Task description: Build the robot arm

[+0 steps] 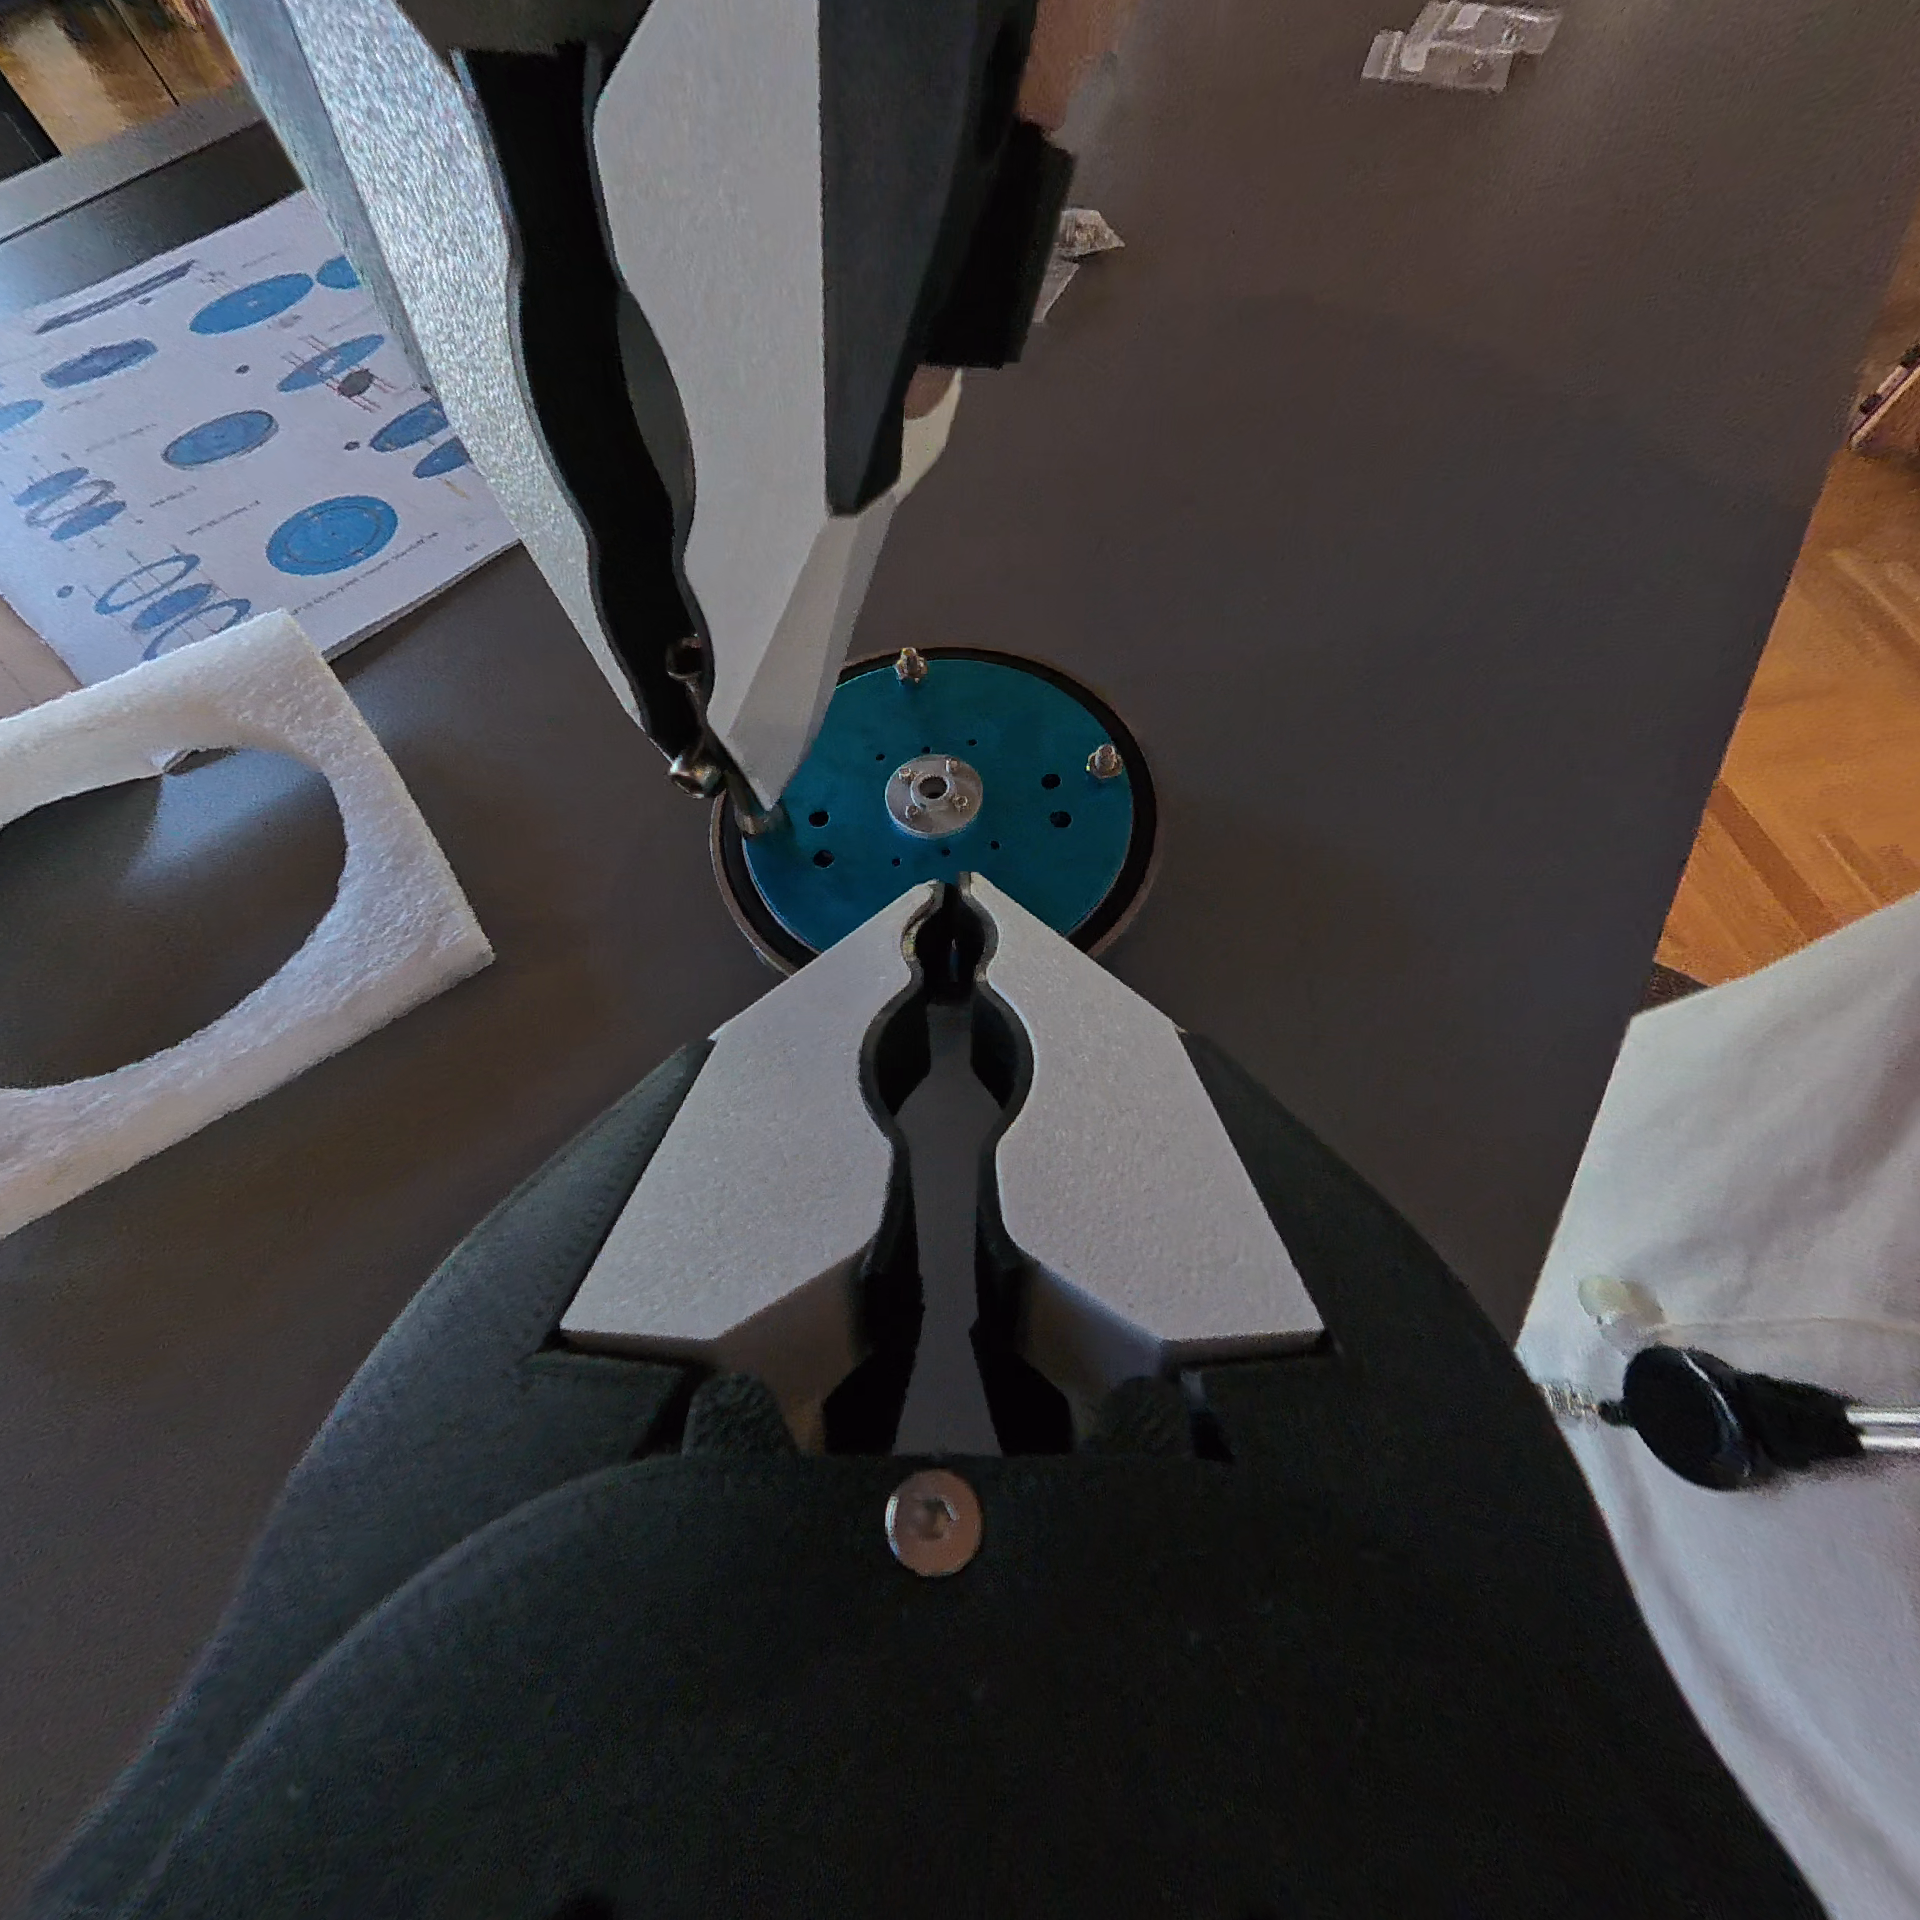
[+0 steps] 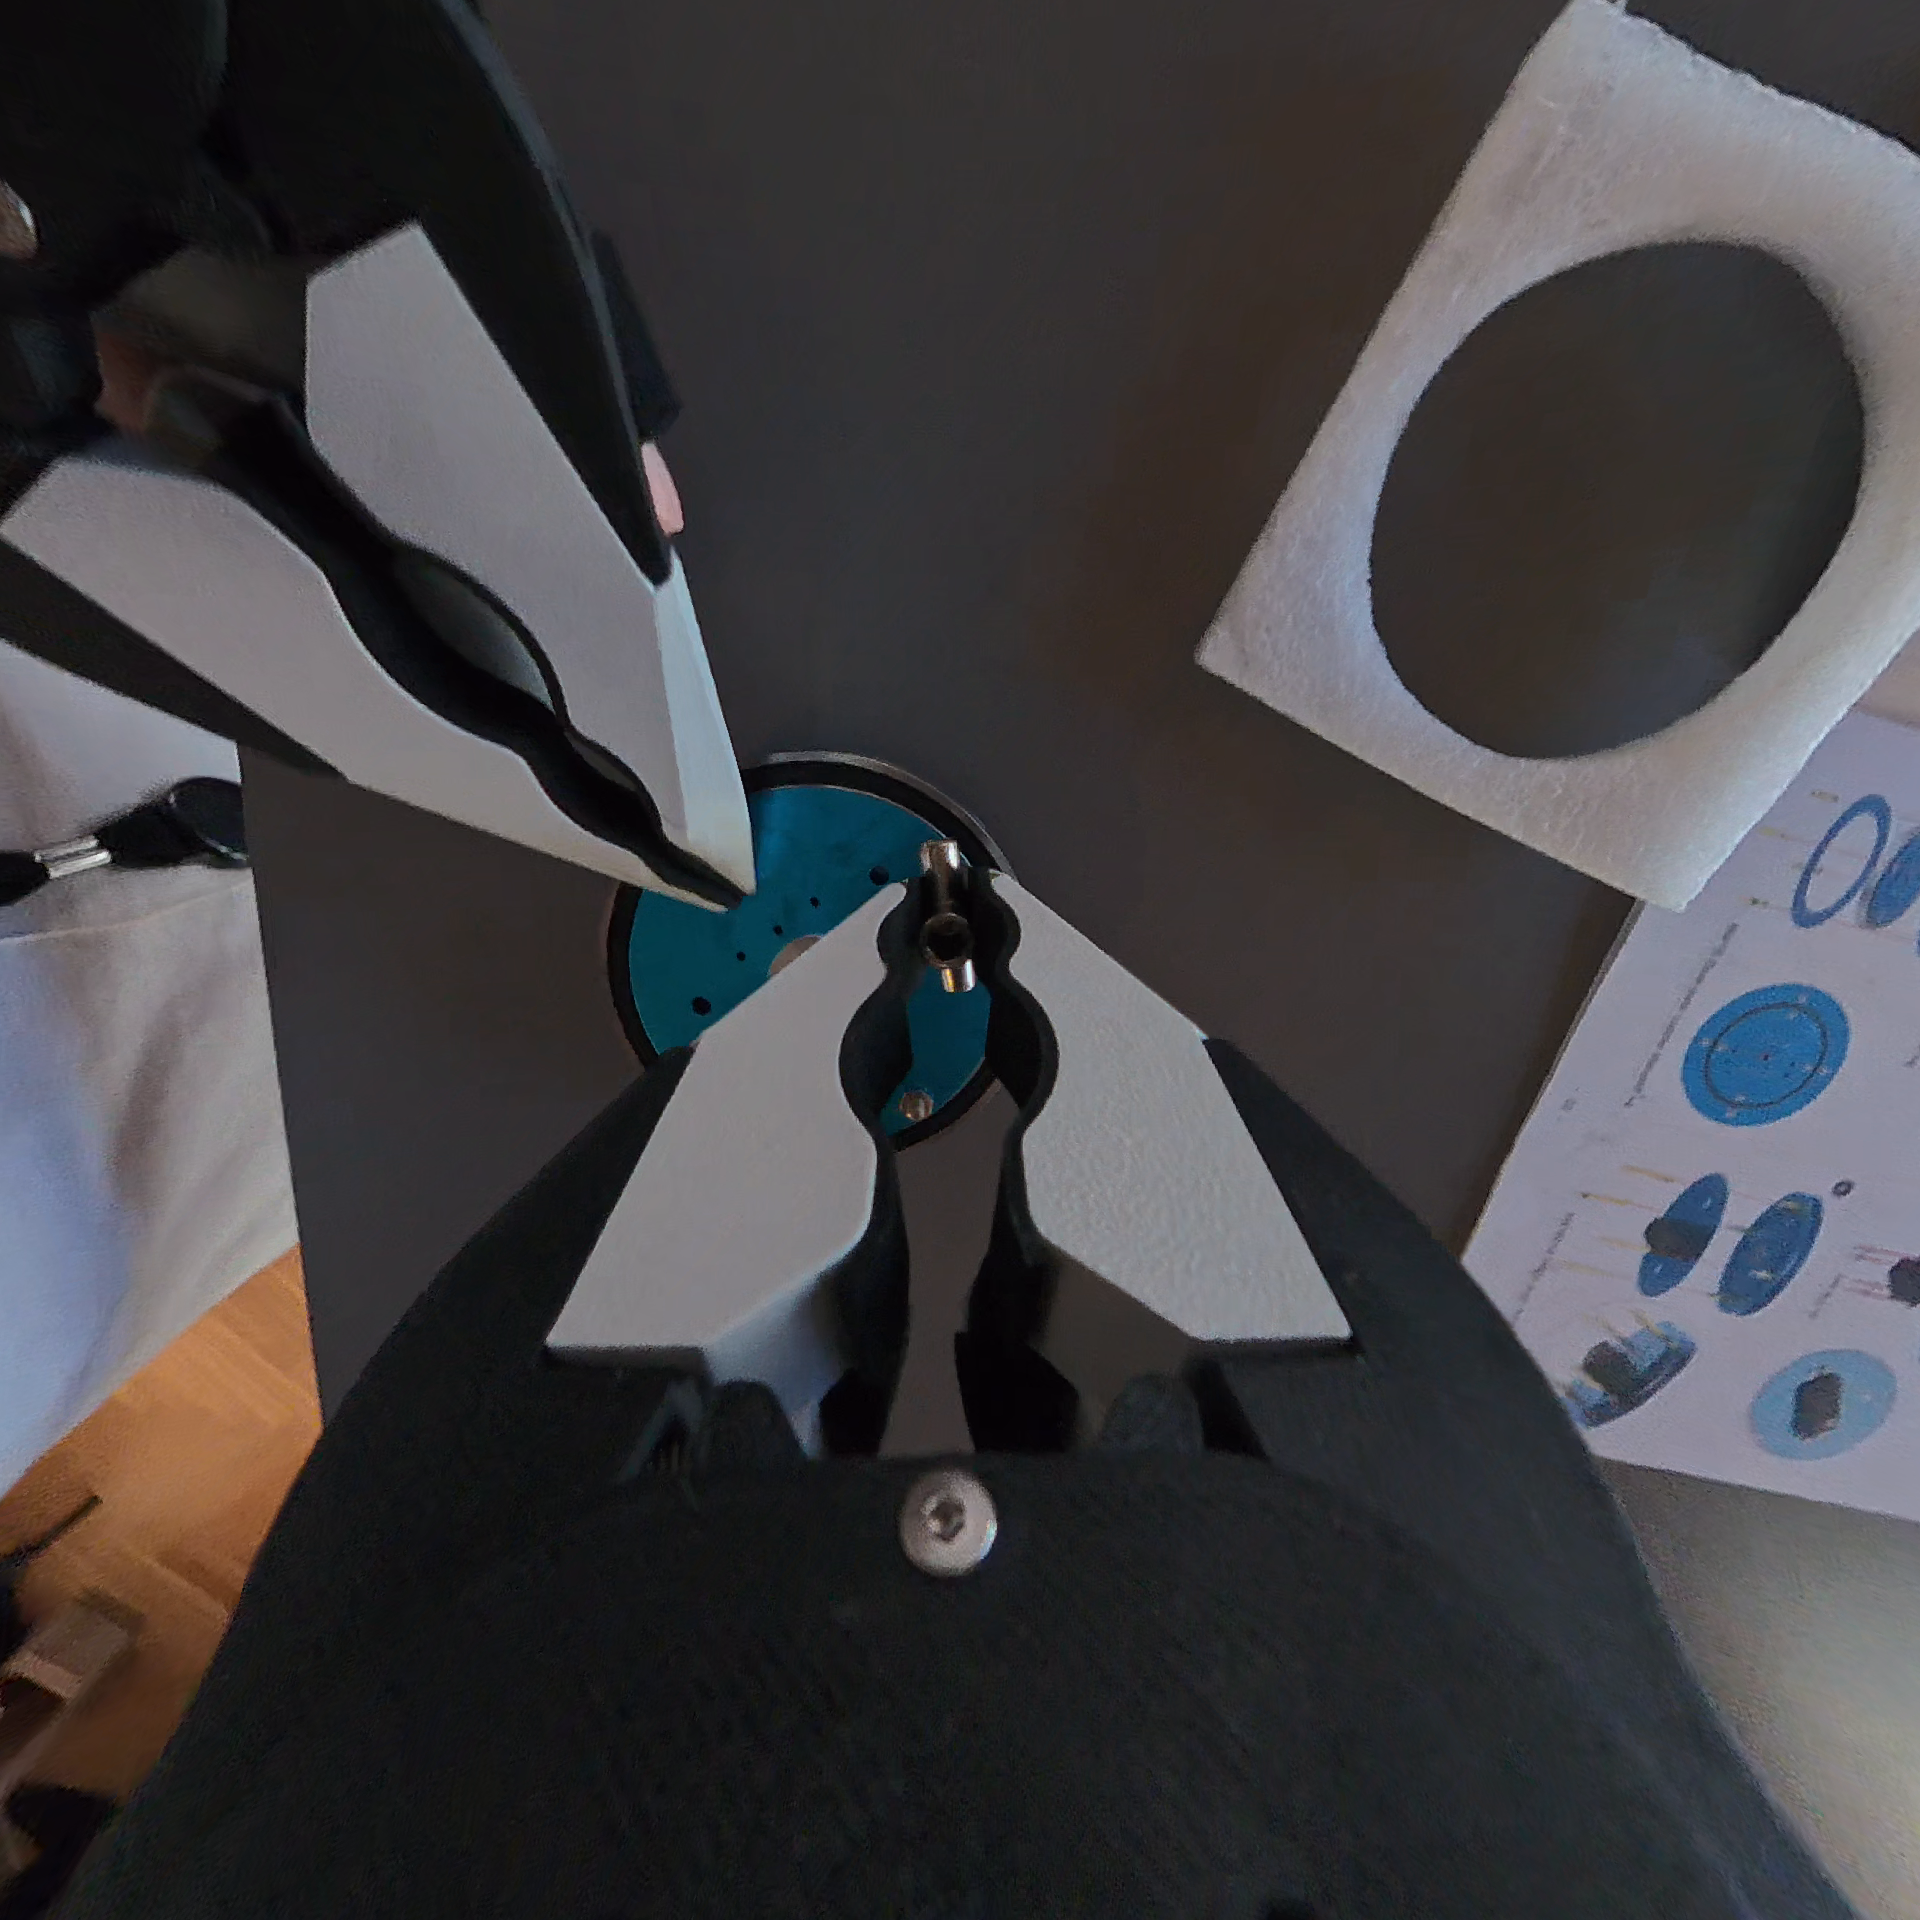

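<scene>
A blue metal disc (image 1: 1039, 862) with a silver centre hub (image 1: 932, 795) and two small studs lies flat on a round dark base on the dark table. My left gripper (image 1: 951, 894) is shut, and its tips rest on the disc's near edge. It also shows in the right wrist view (image 2: 722, 888), pressing down on the disc (image 2: 821, 831). My right gripper (image 2: 940, 883) is shut on a small silver T-handle tool (image 2: 943, 925). In the left wrist view the right gripper (image 1: 732, 784) comes down from above and holds the tool (image 1: 694, 769) upright at the disc's left edge.
A white foam square with a round hole (image 1: 395, 883) (image 2: 1558, 208) lies beside the disc. A printed sheet with blue drawings (image 1: 208, 416) (image 2: 1714, 1143) lies past it. Clear plastic bags (image 1: 1455, 42) sit at the far side. A person's white shirt (image 1: 1766, 1351) and wooden floor (image 1: 1818, 727) lie beyond the table's edge.
</scene>
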The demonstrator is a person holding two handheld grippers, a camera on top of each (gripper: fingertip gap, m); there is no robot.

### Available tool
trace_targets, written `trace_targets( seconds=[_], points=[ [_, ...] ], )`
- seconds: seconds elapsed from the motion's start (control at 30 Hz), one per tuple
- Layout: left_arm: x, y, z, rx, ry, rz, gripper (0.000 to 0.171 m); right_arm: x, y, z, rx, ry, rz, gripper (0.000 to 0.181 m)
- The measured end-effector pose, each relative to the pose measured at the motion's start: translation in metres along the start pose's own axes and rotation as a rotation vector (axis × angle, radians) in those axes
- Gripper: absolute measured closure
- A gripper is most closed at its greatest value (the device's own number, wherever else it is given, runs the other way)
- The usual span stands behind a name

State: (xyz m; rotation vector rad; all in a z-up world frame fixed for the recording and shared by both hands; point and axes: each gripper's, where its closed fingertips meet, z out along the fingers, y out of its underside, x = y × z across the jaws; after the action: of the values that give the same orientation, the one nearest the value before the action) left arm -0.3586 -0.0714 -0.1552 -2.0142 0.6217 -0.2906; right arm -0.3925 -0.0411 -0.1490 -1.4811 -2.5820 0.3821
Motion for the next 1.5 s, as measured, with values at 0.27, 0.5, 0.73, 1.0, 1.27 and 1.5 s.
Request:
trace_targets(
  seconds=[0.27, 0.5, 0.73, 1.0, 1.27, 1.5],
  points=[
    [0.01, -0.003, 0.006, -0.002, 0.076, -0.014, 0.171, 0.001, 0.0, 0.0, 0.045, 0.115, 0.241, 0.173],
    [0.01, -0.005, 0.007, -0.002, 0.186, -0.14, 0.171, 0.003, 0.001, -0.001, 0.07, 0.191, 0.386, 0.173],
    [-0.012, -0.018, -0.039, 0.203, 0.295, 0.094, 0.167, 0.003, 0.003, -0.001, 0.051, 0.167, 0.4, 0.173],
    [0.001, 0.005, -0.009, 0.018, 0.475, 0.471, 0.16, 0.003, 0.003, 0.0, 0.039, 0.144, 0.416, 0.173],
    [0.003, 0.005, -0.012, 0.042, 0.56, 0.391, 0.169, 0.004, 0.003, 0.0, 0.047, 0.146, 0.431, 0.173],
    [0.009, 0.001, -0.005, 0.057, 0.54, 0.357, 0.171, 0.003, 0.007, -0.001, 0.06, 0.187, 0.503, 0.173]
  ],
)
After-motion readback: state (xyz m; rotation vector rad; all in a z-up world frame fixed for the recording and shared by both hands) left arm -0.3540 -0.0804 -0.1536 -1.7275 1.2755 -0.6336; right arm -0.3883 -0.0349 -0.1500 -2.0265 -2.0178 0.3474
